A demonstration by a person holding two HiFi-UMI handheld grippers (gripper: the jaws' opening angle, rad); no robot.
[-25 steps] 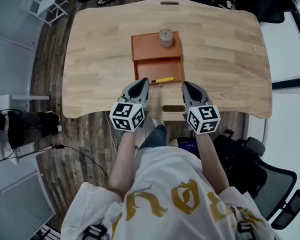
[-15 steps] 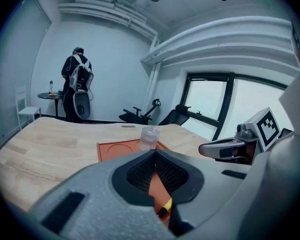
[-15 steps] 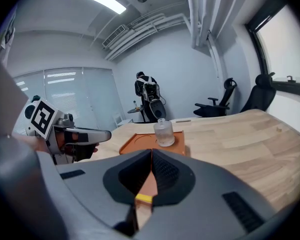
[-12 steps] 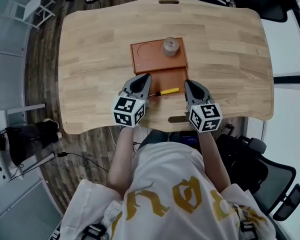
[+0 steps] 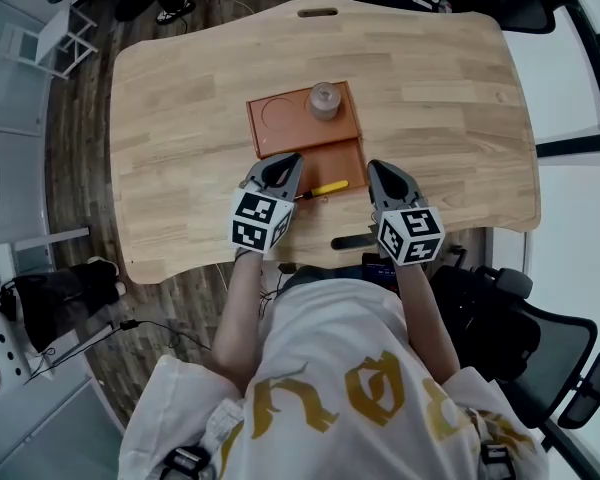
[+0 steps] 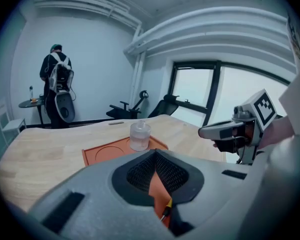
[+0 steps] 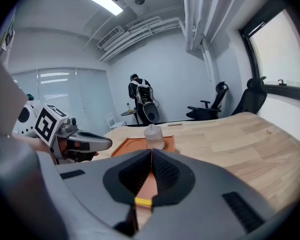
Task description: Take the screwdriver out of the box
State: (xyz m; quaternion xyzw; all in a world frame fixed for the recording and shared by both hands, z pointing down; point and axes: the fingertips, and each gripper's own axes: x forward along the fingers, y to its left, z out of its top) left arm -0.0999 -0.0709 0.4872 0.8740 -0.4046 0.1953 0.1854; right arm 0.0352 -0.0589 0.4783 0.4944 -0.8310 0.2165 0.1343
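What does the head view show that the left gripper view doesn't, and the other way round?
Only the head view: the full length of the screwdriver at the near edge of the orange box, and the left gripper from outside. Only the left gripper view: a person standing by the far wall, and the windows. Both: the clear jar on the box, the wooden table and the right gripper.

- A white short-sleeved T-shirt (image 5: 330,338) with large gold lettering (image 5: 365,393) across the front.
- Dark strap buckles (image 5: 185,461) at both shoulders, at the near edge.
- Left gripper (image 5: 283,163) and right gripper (image 5: 378,171): smooth grey moulded shells tapering to a point, with black mesh-textured pads (image 6: 141,172) inside.
- Each gripper carries a white cube (image 5: 260,220) printed with black square markers.
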